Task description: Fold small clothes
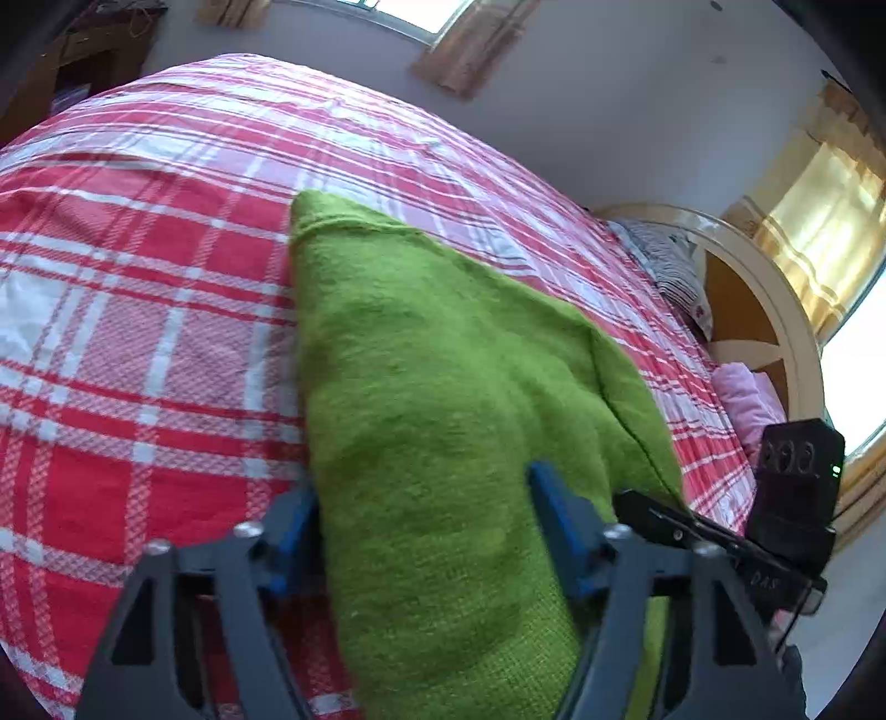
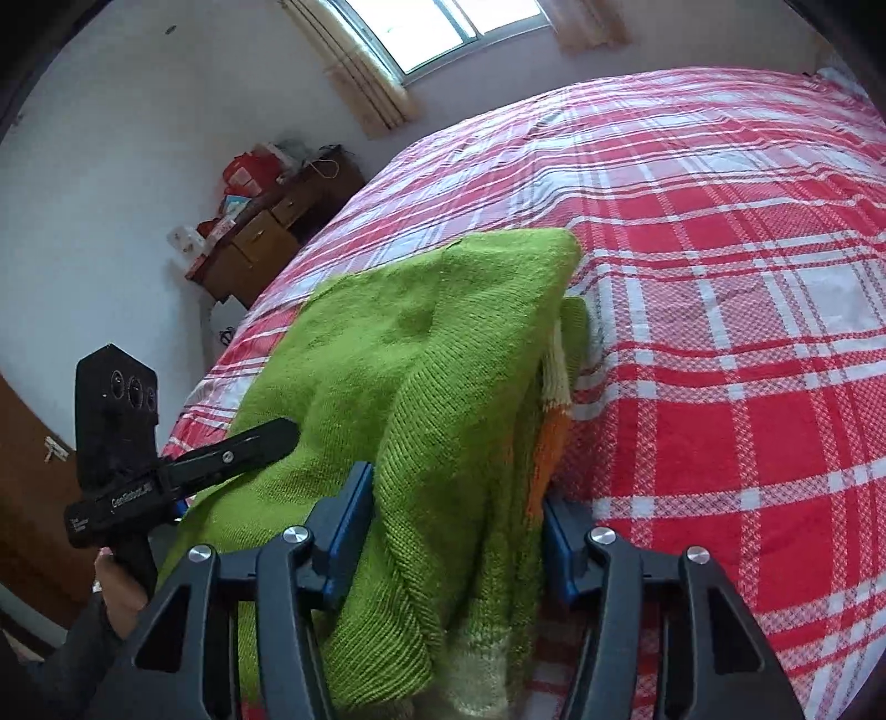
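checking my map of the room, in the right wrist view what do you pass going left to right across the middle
left gripper → wooden dresser → green knitted garment → red plaid bedspread

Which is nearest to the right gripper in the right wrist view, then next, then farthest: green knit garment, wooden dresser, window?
1. Green knit garment, bunched between the right gripper's jaws.
2. Wooden dresser, upper left, beside the bed.
3. Window, top, on the far wall.
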The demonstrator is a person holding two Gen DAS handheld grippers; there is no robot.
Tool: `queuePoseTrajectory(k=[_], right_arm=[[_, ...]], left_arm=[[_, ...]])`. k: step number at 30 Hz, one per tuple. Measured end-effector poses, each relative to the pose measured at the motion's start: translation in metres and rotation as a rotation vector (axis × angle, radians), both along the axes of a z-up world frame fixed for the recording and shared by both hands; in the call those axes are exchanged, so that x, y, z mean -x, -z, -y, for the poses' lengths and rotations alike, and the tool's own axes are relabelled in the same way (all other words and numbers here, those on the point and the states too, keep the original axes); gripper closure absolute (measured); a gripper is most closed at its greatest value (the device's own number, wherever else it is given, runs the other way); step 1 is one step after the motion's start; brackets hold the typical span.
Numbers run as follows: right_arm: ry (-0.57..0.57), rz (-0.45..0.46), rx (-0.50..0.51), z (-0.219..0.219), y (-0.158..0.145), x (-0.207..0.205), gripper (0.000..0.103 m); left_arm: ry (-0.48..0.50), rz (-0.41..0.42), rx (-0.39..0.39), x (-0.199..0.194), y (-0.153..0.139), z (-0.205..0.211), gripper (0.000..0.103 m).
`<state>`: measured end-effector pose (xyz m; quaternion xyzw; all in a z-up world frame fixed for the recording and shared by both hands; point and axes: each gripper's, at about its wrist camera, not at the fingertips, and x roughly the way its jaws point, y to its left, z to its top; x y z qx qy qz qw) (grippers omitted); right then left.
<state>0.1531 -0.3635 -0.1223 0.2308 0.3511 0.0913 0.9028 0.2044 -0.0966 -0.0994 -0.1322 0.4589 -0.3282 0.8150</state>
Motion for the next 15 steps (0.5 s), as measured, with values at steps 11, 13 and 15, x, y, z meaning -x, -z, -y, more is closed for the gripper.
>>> queuePoseTrajectory(k=[11, 13, 15], right_arm=[[-0.072, -0.091, -0.090, -0.038, -0.023, 0.086, 0.069], [-0.117, -0.108, -0.135, -0.045, -0.018, 0.113, 0.069], [-0.149, -0.120, -0.173, -0.052, -0.008, 0.141, 0.068]], left_arm=[[0.086, -0.173, -0.034, 0.093, -0.025, -0.047, 0.060], [0.123, -0.182, -0.073, 0.128, -0.025, -0.058, 0.059], [0.139, -0.167, -0.100, 0.149, -0.024, -0.064, 0.054]])
